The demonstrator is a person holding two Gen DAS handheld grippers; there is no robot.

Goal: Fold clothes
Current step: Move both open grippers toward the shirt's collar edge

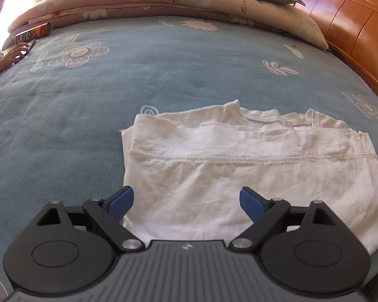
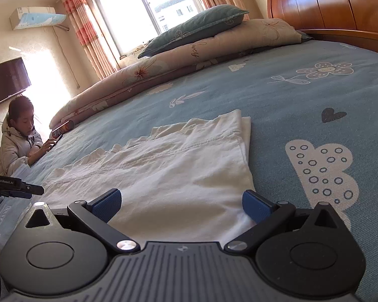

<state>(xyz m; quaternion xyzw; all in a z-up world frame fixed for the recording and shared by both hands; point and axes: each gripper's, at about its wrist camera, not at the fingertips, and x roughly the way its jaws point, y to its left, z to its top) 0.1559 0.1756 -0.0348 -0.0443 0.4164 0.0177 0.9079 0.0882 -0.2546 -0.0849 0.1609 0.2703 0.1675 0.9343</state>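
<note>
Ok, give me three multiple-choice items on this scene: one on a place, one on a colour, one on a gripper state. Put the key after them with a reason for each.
1. Where does the white garment lie?
A. On the blue bedsheet
B. On the pillow
C. On the floor

2. What colour are the gripper fingers' pads?
A. Red
B. Blue
C. Green

3. How is the left gripper?
A. Shut on the garment
B. Shut on nothing
C. Open

Key: 1 A, the garment is spread flat on the flower-print sheet. 2 B, both pads show blue. 3 C, the fingers stand wide apart with cloth visible between them, none pinched.
</note>
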